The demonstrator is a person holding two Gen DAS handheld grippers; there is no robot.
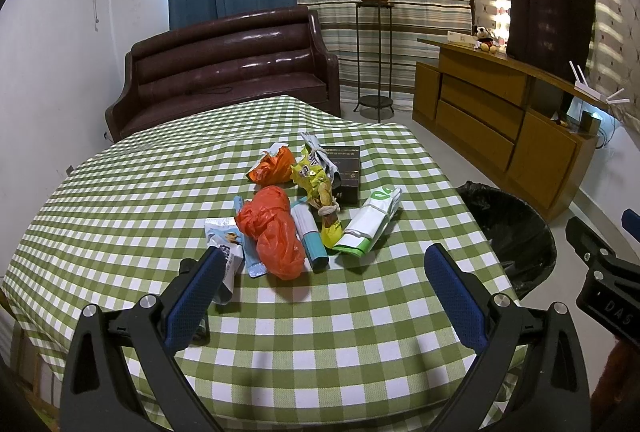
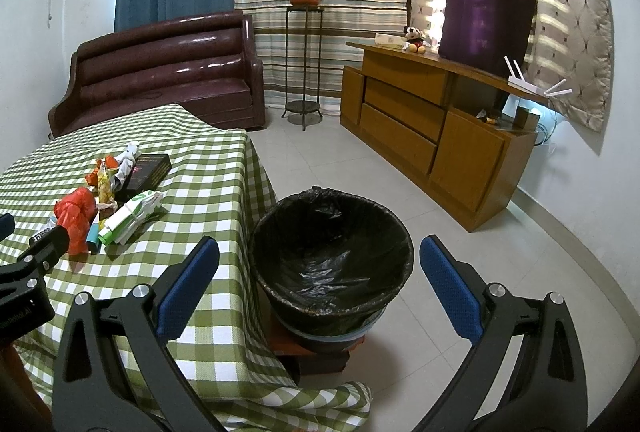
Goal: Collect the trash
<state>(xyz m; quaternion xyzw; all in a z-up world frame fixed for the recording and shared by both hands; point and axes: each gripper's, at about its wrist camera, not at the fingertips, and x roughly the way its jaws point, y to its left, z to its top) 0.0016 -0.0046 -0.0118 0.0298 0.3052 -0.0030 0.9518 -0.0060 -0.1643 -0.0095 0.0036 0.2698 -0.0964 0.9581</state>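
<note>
Left gripper [image 1: 326, 286] jaws apart, trash [image 1: 276, 232] just beyond

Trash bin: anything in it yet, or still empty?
Empty as far as visible: the trash bin shows only bare black liner inside, and the wrappers all lie on the table.

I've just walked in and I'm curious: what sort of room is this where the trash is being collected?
Most likely a home living room. A dark leather sofa stands by curtains, a wooden sideboard holds a plush toy, and a table with a checked cloth sits beside a lined trash bin.
</note>
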